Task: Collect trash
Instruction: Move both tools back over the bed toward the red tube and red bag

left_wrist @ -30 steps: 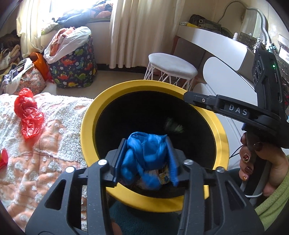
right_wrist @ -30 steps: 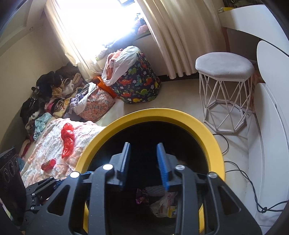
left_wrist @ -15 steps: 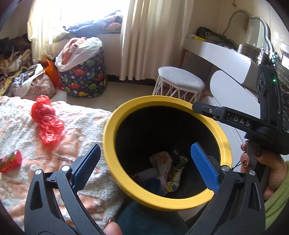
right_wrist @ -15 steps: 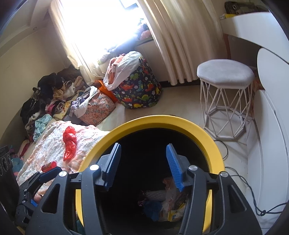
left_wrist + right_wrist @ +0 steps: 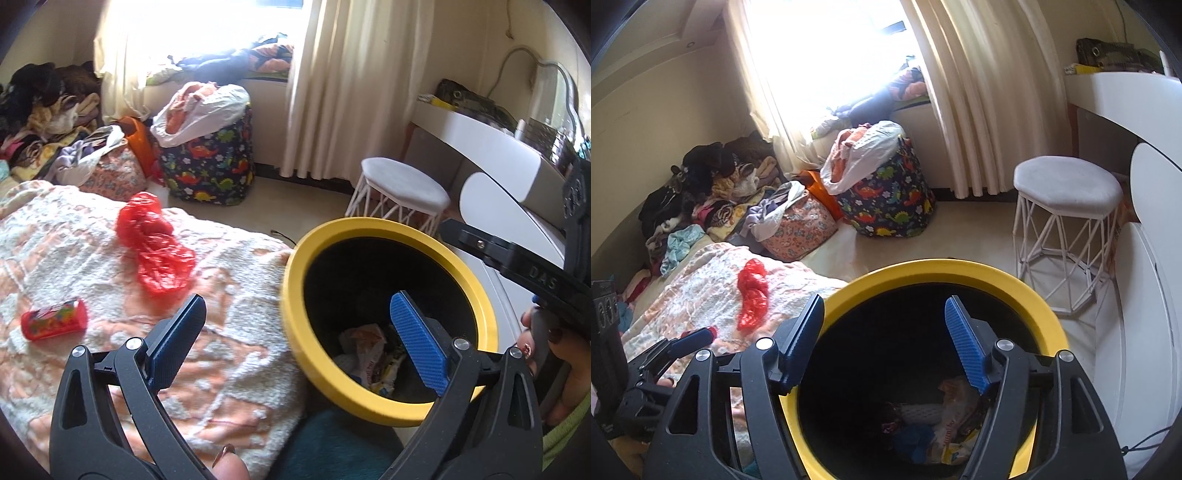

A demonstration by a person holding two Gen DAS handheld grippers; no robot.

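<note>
Left wrist view has your left gripper (image 5: 295,332) spread wide with nothing between the fingers, hanging over the bed's edge and the rim of the yellow-rimmed bin (image 5: 295,332). Your right gripper (image 5: 882,339) sits right above the bin mouth, its fingers just been parting, also grasping nothing. Look down inside: crumpled wrappers (image 5: 955,413) and a blue bag (image 5: 914,445) already lie at the bottom, so part of the job looks banked. What's left, by my reckoning, is on the blanket (image 5: 92,258): the red plastic bag (image 5: 157,245) lies crumpled mid-bed, well apart from the bin, and a small red candy tube (image 5: 53,319) rests nearer your left fingers. Two pieces to go, as far as I can see, and the tube looks like the closer reach.
</note>
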